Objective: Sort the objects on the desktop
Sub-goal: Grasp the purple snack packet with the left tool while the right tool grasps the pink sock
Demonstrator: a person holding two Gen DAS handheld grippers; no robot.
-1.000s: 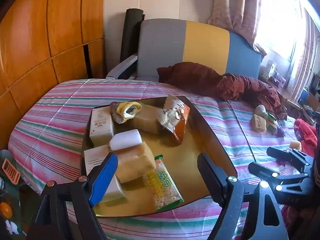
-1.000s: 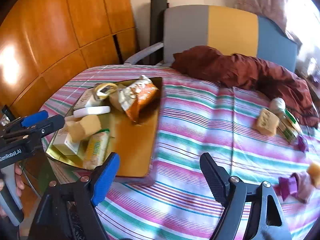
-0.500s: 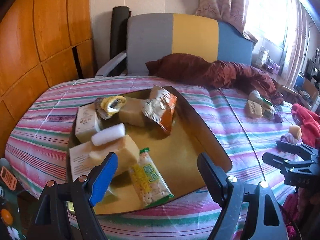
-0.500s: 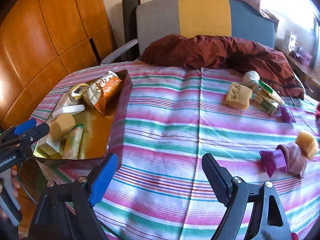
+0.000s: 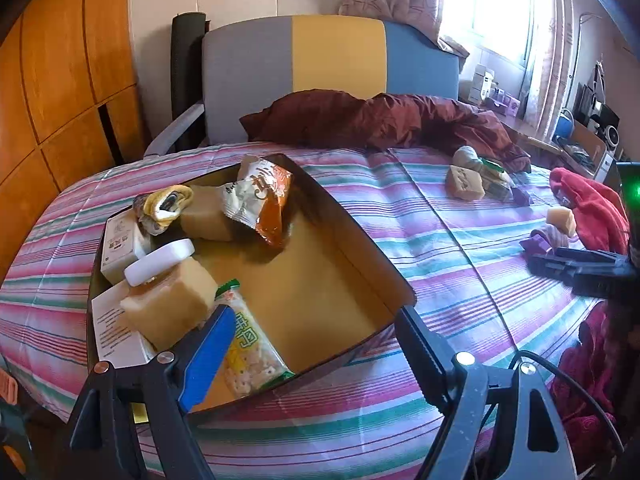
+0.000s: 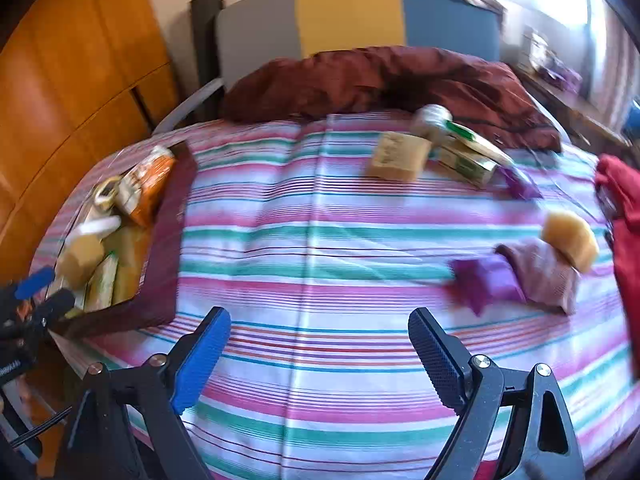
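While the left tool (image 5: 312,328) hangs wide and empty over the near edge of the box (image 5: 360,240), its 12 o'clock half is bare cardboard; snack bags, sponges and cartons crowd 9 to 11. The right tool (image 6: 318,340), jaws just been opening, stands wide with nothing between over open striped bedspread (image 6: 320,240). A sponge (image 6: 570,240) on purple cloth (image 6: 484,284) sits at 2 o'clock, red blanket (image 6: 624,208) hemming the 3 o'clock side.
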